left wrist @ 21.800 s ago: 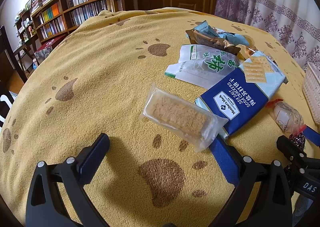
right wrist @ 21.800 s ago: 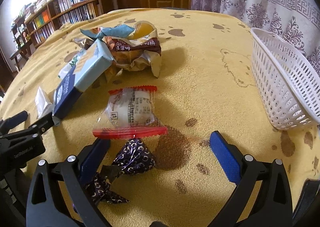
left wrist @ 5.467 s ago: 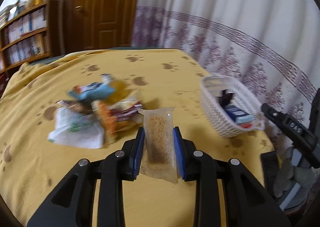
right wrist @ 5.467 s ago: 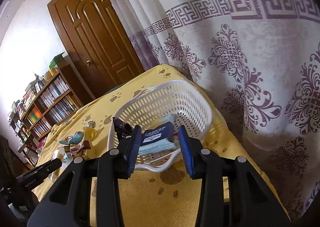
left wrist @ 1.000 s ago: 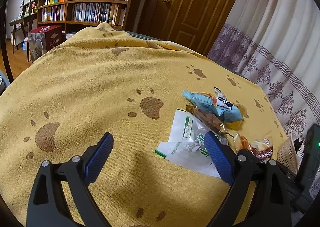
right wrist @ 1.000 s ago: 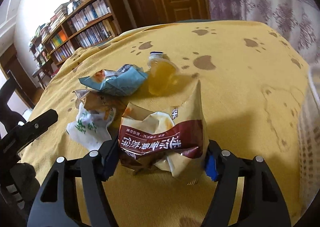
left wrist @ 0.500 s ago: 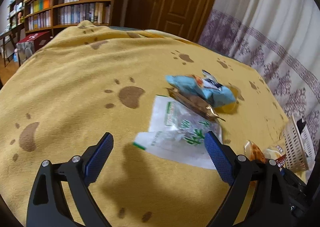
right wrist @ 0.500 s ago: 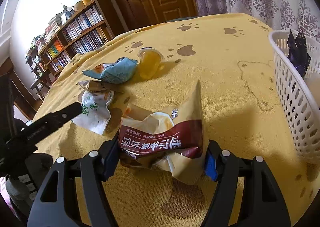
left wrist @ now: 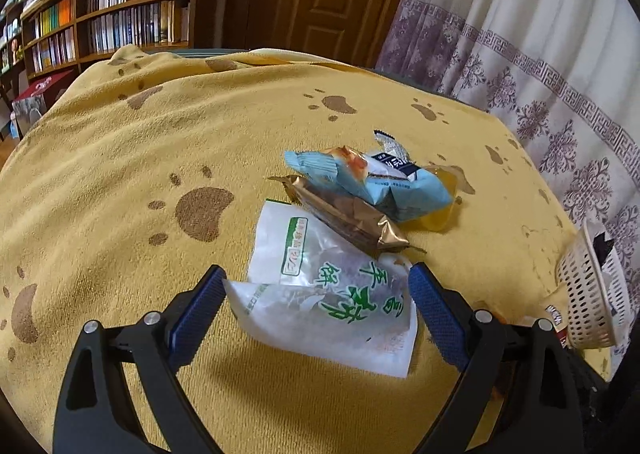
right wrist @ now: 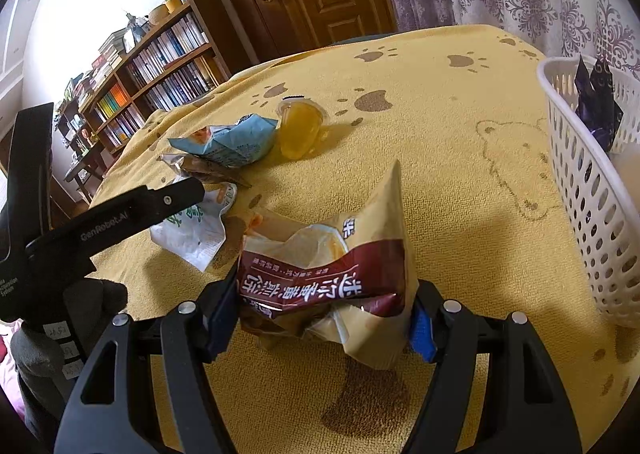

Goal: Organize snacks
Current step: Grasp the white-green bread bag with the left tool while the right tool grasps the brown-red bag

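Two grippers worked: the right gripper (right wrist: 322, 314) clamped the brown bag (right wrist: 326, 262), raised for the basket (right wrist: 580, 189), while the left gripper (left wrist: 318, 302) straddled the white packet (left wrist: 328, 294), jaws wide, ready to pinch.

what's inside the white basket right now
A dark purple patterned wrapper stands up inside the white basket. The basket's wall hides whatever lies lower down.

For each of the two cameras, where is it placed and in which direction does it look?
Left wrist: on the left gripper, facing down at the white green-print packet between its open fingers.
Right wrist: on the right gripper, clamping the brown-and-tan bag; a gloved hand shows.
Shared: the blue packet, jelly cup, white basket.
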The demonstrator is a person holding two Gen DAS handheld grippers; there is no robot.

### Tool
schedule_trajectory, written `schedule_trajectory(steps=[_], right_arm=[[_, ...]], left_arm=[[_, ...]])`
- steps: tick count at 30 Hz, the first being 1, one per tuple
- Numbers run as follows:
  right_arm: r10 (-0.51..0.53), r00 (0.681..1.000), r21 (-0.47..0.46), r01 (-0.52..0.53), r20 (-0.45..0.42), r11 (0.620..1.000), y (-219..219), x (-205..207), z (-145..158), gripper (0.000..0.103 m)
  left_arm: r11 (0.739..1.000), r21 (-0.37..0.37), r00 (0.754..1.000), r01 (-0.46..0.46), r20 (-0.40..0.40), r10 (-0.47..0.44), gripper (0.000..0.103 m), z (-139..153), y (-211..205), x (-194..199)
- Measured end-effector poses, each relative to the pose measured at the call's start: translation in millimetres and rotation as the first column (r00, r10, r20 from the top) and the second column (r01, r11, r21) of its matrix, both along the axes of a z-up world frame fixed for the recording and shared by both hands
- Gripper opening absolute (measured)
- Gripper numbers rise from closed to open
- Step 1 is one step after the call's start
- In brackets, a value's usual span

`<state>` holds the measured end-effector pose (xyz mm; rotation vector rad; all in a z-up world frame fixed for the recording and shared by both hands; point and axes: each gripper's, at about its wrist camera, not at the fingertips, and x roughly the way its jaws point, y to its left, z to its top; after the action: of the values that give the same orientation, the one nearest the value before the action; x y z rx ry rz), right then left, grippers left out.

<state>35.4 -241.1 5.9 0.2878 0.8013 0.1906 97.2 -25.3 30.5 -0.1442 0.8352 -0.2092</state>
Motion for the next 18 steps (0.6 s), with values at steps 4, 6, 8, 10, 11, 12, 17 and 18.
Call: schedule_trajectory(steps=[4, 6, 8, 10, 11, 12, 17, 18], right_arm=[[0.0, 1.0, -0.001, 0.0, 0.0, 1.0, -1, 0, 0, 0.071], [0.0, 1.0, -0.001, 0.0, 0.0, 1.0, 0, 0, 0, 0.071], [0.0, 1.0, -0.003, 0.0, 0.001, 1.0, 0, 0, 0, 0.071], [0.0, 1.0, -0.005, 0.0, 0.001, 1.0, 0, 1, 0, 0.071], [0.0, 1.0, -0.007, 0.0, 0.002, 1.0, 1, 1, 0, 0.071], [0.0, 1.0, -0.009, 0.0, 0.002, 1.0, 1, 1, 0, 0.071], [0.0, 1.0, -0.016, 0.0, 0.004, 1.0, 2, 1, 0, 0.071], [0.0, 1.0, -0.016, 0.0, 0.004, 1.0, 3, 1, 0, 0.071]], left_arm=[[1.0, 0.021, 1.0, 0.012, 0.002, -0.012, 0.094, -3, -3, 4], [0.998, 0.05, 0.999, 0.032, -0.006, -0.032, 0.094, -7, -9, 8], [0.996, 0.072, 0.999, 0.047, -0.024, -0.046, 0.095, -12, -14, 12], [0.995, 0.085, 0.998, 0.05, -0.028, -0.048, 0.096, -13, -16, 14], [0.993, 0.097, 0.998, 0.06, -0.035, -0.057, 0.096, -14, -18, 16], [0.992, 0.108, 0.997, 0.065, -0.039, -0.061, 0.095, -15, -19, 16], [0.988, 0.126, 0.996, 0.085, -0.012, -0.084, 0.069, -14, -20, 9], [0.989, 0.12, 0.997, 0.083, -0.009, -0.082, 0.066, -13, -18, 7]])
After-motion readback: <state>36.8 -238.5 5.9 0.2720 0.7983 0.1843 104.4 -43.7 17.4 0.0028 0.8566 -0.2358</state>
